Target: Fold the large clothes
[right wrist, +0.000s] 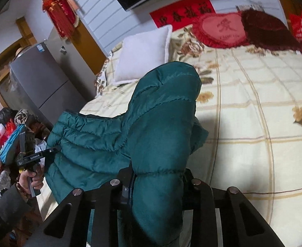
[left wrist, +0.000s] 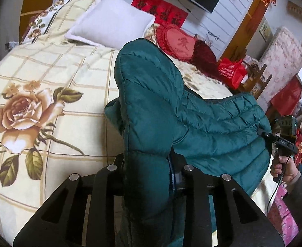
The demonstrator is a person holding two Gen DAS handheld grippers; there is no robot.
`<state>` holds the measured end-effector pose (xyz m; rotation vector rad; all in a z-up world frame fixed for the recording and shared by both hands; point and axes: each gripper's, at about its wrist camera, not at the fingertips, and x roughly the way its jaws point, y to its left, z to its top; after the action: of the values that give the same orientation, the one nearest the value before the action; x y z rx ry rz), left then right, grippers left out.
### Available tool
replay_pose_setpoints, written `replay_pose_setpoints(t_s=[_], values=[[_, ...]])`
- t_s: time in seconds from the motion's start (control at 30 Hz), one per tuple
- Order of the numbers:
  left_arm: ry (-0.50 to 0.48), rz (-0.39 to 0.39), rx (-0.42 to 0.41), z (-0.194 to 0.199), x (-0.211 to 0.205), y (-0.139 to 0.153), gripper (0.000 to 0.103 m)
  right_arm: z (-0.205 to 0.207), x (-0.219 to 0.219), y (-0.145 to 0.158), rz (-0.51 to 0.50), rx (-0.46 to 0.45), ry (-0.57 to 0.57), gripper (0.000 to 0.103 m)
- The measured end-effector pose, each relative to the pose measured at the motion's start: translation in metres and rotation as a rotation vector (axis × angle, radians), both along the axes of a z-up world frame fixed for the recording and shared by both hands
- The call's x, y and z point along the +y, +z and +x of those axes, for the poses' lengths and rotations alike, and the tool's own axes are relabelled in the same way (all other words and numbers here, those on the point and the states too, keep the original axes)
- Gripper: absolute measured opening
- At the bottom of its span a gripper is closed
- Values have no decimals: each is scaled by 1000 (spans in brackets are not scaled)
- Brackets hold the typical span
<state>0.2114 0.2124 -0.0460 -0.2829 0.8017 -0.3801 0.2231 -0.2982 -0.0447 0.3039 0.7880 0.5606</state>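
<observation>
Left gripper [left wrist: 149, 164]: jaws drawn narrow, clamped on a puffy fold of the green quilted jacket [left wrist: 212, 127]. Right gripper [right wrist: 157, 175]: likewise narrow, pinching a second bunched fold of the same garment. Fabric is seen bulging up between and above both sets of fingers.

The jacket is held up by these two grips at the near edge of the bed [left wrist: 48, 61]; its middle sags between them. Whether the lower part touches the bedspread cannot be told.

Handling, judged: light, soft, padded, with a slick shell. It is likely to spring back and slip out of a shallow pinch. Hold is best taken deep on seams, hem or shoulder edges, not on loose padding.

Further out, toward the far edge: a white pillow [left wrist: 111, 26] and a red heart cushion [left wrist: 177, 43] are noted.
</observation>
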Motion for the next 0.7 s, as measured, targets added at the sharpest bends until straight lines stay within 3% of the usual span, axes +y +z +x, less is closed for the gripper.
replay_pose_setpoints(t_s=[0.47, 0.7], values=[[-10, -2, -43, -69, 0, 62, 26, -62, 1, 77, -55, -67, 18, 28], [-15, 5, -45, -123, -1, 73, 26, -100, 3, 89, -79, -66, 41, 28]])
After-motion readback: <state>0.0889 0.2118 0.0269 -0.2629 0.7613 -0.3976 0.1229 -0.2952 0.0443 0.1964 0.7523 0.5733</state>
